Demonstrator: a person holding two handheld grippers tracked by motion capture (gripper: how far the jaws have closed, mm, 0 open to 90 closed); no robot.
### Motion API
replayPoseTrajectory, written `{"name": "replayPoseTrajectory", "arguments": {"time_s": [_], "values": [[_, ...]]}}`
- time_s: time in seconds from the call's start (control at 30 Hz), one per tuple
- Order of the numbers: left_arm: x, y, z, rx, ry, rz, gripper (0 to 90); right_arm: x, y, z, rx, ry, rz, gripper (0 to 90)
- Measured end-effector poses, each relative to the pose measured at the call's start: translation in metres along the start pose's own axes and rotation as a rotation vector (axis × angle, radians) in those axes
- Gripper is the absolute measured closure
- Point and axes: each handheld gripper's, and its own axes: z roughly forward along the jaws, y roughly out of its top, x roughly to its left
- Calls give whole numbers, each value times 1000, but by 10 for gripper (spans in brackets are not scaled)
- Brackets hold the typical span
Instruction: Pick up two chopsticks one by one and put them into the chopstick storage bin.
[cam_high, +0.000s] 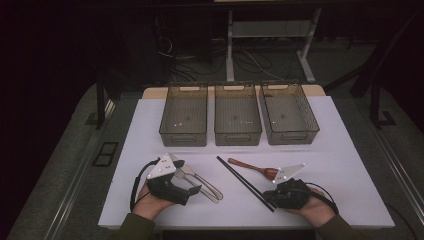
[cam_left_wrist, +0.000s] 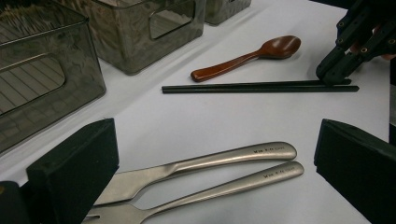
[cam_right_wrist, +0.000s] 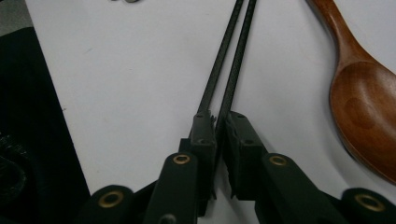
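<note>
Two black chopsticks (cam_high: 242, 180) lie side by side on the white table (cam_high: 340, 165), slanting toward the front. My right gripper (cam_high: 270, 200) has its pads pressed together on their near ends (cam_right_wrist: 231, 60); the jaws stand almost together (cam_right_wrist: 219, 123). A brown wooden spoon (cam_high: 252, 167) lies just behind the chopsticks, untouched. A steel knife (cam_left_wrist: 224, 158) and fork (cam_left_wrist: 233, 184) lie together at the front left. My left gripper (cam_high: 187, 179) is wide open, one jaw on each side of their handles (cam_left_wrist: 217, 140), touching neither.
Three smoky transparent bins (cam_high: 184, 115) (cam_high: 237, 115) (cam_high: 289, 112) stand in a row at the back of the table, each with nothing in it. Beyond the table are a dark floor, cables and a desk frame (cam_high: 230, 45).
</note>
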Motion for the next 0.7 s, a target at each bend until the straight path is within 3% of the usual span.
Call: {"name": "replayPoseTrajectory", "arguments": {"time_s": [0.27,0.4,0.53,0.7], "values": [[-1,0,1,-6,-2,-2,0,-10,-3,-6,0,-54,44,831],[-1,1,1,-3,-4,2,0,-15,-5,-9,-3,-86,38,832],[-1,1,1,-2,-6,3,0,-17,-5,-8,-8,-86,38,776],[0,0,2,2,-9,2,0,-17,-1,-7,-70,-64,55,739]]}}
